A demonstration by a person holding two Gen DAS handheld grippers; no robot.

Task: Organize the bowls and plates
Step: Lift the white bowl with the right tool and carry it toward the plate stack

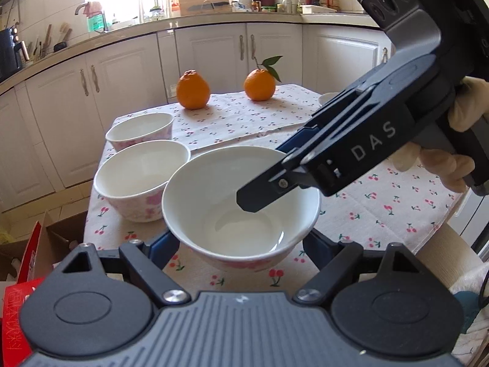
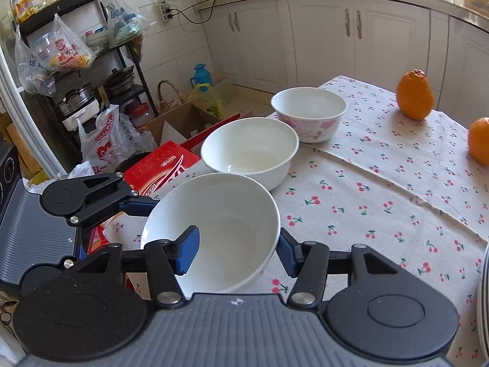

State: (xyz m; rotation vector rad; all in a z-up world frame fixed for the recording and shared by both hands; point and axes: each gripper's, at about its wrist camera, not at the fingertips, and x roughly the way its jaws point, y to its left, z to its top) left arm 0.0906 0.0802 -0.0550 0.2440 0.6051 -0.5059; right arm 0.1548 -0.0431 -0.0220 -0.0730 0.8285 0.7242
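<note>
Three white bowls with pink flowers stand in a row on the cherry-print tablecloth. The nearest bowl (image 1: 241, 208) (image 2: 214, 232) sits between the fingers of both grippers. My left gripper (image 1: 241, 250) is open, its blue pads on either side of the bowl's base. My right gripper (image 2: 238, 250) is open and straddles the bowl's rim, one pad (image 2: 188, 249) inside, one outside; it also shows from the side in the left wrist view (image 1: 259, 195). The middle bowl (image 1: 140, 180) (image 2: 249, 151) and the far bowl (image 1: 140, 130) (image 2: 308, 113) stand empty behind.
Two oranges (image 1: 193, 89) (image 1: 259, 84) sit at the table's far side. A stack of plates (image 2: 483, 299) shows at the right edge. Boxes and bags (image 2: 165, 165) lie on the floor past the table's left edge. Cabinets (image 1: 214, 55) stand behind.
</note>
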